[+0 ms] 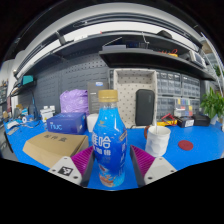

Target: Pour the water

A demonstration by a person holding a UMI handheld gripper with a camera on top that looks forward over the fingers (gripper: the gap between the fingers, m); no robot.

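The claw (110,165) holds the blue water bottle (109,148) between its two fingers, upright, above the blue tabletop (195,145). The yellow cap looks like it is on. The white cup (157,139) stands just beyond the right finger. If the bottle tips too fast, water may miss the cup. A loose hold could let the bottle slip.

We see a blue bottle (110,145) with yellow cap and white lettering on its label. The gripper (110,166) has magenta pads (83,160) and black-and-white markers on its fingers. The tabletop (195,145) is blue. A white cup (157,139) sits near a red disc (185,145). We note a tan cardboard box (52,146), a blue box (66,123), a purple bag (74,101), and a green plant (212,104).
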